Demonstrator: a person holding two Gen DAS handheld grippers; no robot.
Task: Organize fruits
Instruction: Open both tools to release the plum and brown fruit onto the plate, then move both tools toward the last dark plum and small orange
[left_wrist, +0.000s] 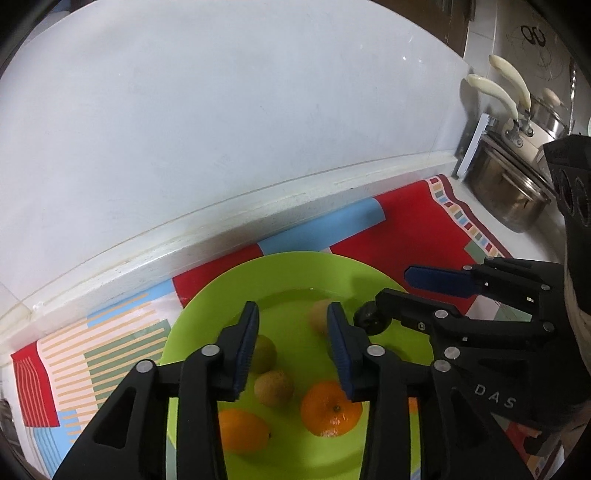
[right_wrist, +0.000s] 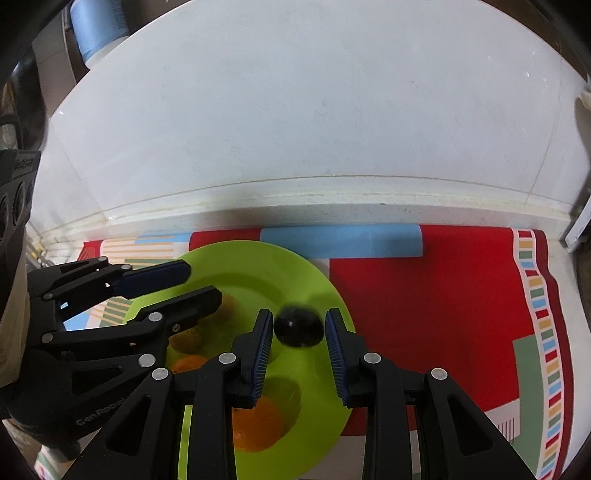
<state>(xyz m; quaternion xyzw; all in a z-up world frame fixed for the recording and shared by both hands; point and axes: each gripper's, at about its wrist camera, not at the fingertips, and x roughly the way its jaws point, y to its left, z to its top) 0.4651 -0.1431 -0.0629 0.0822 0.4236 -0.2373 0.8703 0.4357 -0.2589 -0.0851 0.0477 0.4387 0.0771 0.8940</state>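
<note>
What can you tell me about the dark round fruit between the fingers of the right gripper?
The dark fruit is round, nearly black and glossy, with small highlights; motion blur hides finer detail. It sits over the right part of the green plate, between the open fingers of the right gripper, with a gap on each side. Whether it rests on the plate or is falling cannot be told.

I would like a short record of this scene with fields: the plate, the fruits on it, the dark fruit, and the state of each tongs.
plate: green plate on a patterned mat
fruits on plate: two oranges, three small brownish fruits
dark fruit: round dark fruit between the fingers of the right tongs, blurred; contact unclear
left tongs: open above the plate, holding nothing
background: metal pots
</note>
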